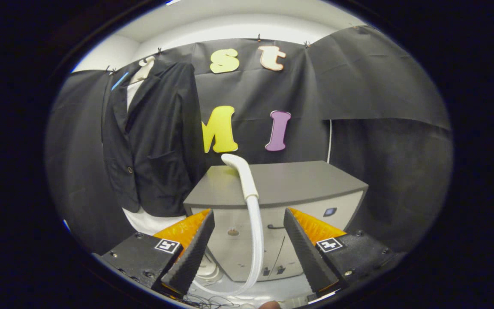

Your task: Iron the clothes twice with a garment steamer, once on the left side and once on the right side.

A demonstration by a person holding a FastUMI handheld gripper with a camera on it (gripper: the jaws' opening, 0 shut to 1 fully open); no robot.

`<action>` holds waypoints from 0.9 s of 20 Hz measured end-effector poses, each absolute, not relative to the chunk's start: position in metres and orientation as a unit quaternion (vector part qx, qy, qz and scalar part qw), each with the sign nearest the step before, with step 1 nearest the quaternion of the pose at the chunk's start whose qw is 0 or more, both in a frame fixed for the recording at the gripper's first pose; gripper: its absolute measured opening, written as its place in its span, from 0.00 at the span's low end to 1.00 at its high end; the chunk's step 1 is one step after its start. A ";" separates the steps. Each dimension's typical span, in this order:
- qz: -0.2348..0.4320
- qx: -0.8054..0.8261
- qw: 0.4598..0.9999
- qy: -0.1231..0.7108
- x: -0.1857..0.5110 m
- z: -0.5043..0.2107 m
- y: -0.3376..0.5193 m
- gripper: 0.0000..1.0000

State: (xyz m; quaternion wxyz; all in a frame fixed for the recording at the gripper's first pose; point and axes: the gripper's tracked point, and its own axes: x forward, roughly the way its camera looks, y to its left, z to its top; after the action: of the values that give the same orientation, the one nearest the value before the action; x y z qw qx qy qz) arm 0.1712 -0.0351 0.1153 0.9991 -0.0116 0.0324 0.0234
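Observation:
A black jacket hangs over a white garment on the booth wall, up and to the left beyond the fingers. The white steamer head lies on the top of a grey cabinet, and its white hose curves down in front of the cabinet, between the fingers. My gripper is open and holds nothing; the steamer handle is a little ahead of the fingertips and above them.
The cabinet has a pale front with doors and a small handle. Thin cables lie on the floor under the hose. A white cord runs down the black cloth behind the cabinet.

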 end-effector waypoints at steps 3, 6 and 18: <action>0.054 -0.004 0.997 0.055 0.222 0.141 -0.046 1.00; 0.090 -0.005 0.990 0.105 0.263 0.149 -0.048 1.00; 0.148 -0.010 0.928 0.343 0.359 0.114 -0.044 0.94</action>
State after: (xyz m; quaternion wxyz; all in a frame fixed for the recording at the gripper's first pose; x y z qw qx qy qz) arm 0.3591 -0.0442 0.1139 0.9276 -0.0099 0.3429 0.1482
